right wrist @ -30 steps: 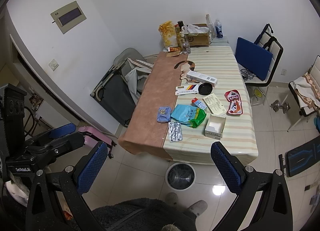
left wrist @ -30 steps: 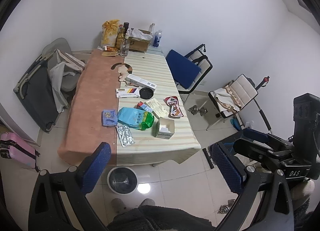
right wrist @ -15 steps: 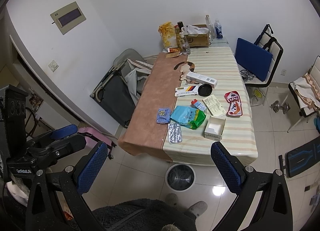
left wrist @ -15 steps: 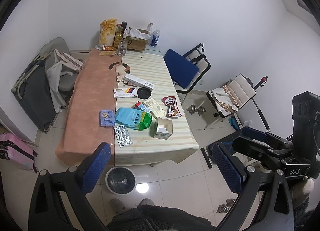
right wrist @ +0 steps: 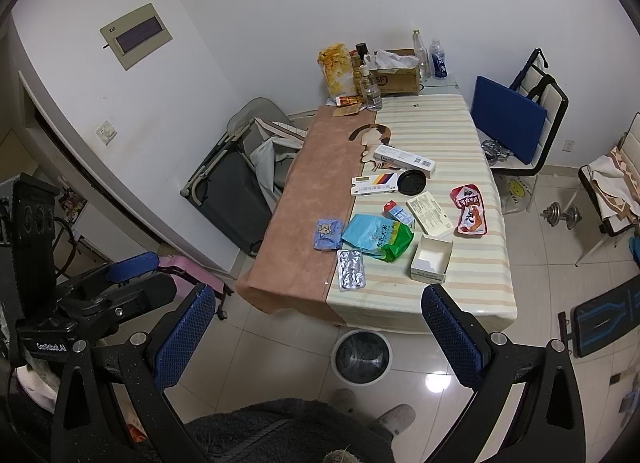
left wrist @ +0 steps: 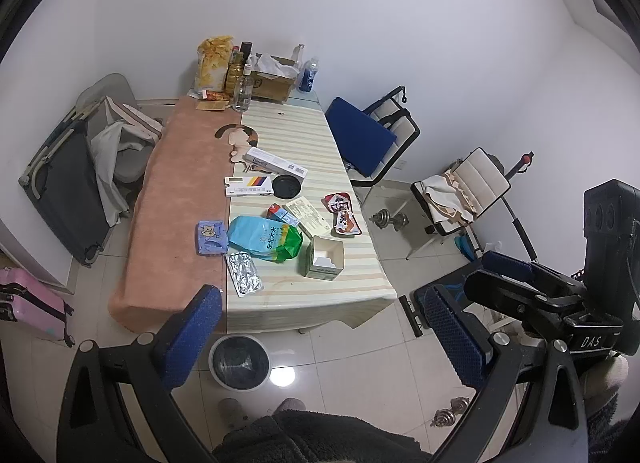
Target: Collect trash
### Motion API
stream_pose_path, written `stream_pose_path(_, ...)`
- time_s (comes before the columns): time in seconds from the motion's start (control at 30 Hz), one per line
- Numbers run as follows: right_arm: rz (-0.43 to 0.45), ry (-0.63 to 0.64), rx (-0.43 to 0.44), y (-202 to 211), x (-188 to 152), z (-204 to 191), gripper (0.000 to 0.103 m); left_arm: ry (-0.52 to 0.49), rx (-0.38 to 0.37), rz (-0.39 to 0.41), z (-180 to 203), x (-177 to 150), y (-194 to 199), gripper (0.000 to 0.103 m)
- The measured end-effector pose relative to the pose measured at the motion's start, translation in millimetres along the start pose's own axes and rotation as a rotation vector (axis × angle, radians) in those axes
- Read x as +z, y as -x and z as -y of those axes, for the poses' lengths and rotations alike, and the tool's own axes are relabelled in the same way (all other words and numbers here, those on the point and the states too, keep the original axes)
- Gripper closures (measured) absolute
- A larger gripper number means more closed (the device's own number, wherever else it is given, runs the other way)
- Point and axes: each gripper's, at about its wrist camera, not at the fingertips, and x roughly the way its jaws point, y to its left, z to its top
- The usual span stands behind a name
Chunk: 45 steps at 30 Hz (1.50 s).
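Trash lies in a loose cluster on the near half of the tabletop [left wrist: 352, 287], centre of the left-wrist frame: blue-green rice bag [left wrist: 266, 238], foil blister sheet [left wrist: 244, 273] just beside its lower edge, open white carton [left wrist: 322, 258] to its right, red snack wrapper [left wrist: 343, 214] near the right edge, small blue packet [left wrist: 211, 237] on the pink cloth [left wrist: 176, 199]. Higher in frame: two long boxes and a black lid [left wrist: 286, 186].

Bin [left wrist: 239, 361] stands on the floor, bottom centre, just in front of the tabletop's near edge. Judgement: placed there so items drop in with a short carry.

Left gripper [left wrist: 320, 335]: fingers wide apart, nothing between them, well short of the tabletop. Right gripper [right wrist: 316, 337]: same, fingers spread and empty. Both held high and back, likely to survey the whole layout before committing.

Judgement: no piece collected yet. The foil sheet and carton are nearest, so probable first picks. The flat foil may need an edge grip.

Bottles and a cardboard box at the far end, upper centre: unclear whether trash.
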Motion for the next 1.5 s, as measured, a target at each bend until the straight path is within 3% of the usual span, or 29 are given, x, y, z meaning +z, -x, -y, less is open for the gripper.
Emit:
stream_pose_path(0.33,0.014,-0.029,-0.003,-2,5,-1,0.0,-0.014,0.017,0.003,-1,1,-6,0.0)
stream_pose_path(0.5,0.044,-0.095,-0.108,-20,11,6,0.0,-0.053,0.293,0.043,-21,10,-42,0.0)
stream_pose_path(0.63,0.004,-0.152,-0.207,-60,9,29,0.0,-0.017,0.409,-0.009,-61,12,-95,0.0)
stream_pose_path(0.73,-0.063,-0.221,-0.289,-101,8,62,0.0,0.056,0.464,-0.092,-92,7,-145,0.0)
stream_pose_path(0.93,-0.218,-0.327,-0.407,-215,12,144,0.0,0.279,0.419,-0.328,-135,-22,-264,0.0)
stream_pose_path(0.97,-0.252,-0.339,-0.422,-242,14,160,0.0,0.308,0.426,-0.358,-149,-18,-268,0.0)
stream_pose_path(1.2,-0.469,-0.331,-0.431,-385,17,220,0.0,0.45,0.439,-0.554,-172,-37,-382,0.0)
stream_pose_path(1.4,-0.585,-0.306,-0.428,-443,12,230,0.0,0.516,0.384,-0.649,-180,-47,-453,0.0)
stream_pose_path(1.47,-0.609,-0.297,-0.437,-454,11,234,0.0,0.504,0.403,-0.668,-181,-51,-464,0.019)
stream_pose_path(1.5,-0.613,-0.294,-0.442,-456,11,236,0.002,0.494,0.422,-0.674,-180,-52,-466,0.019)
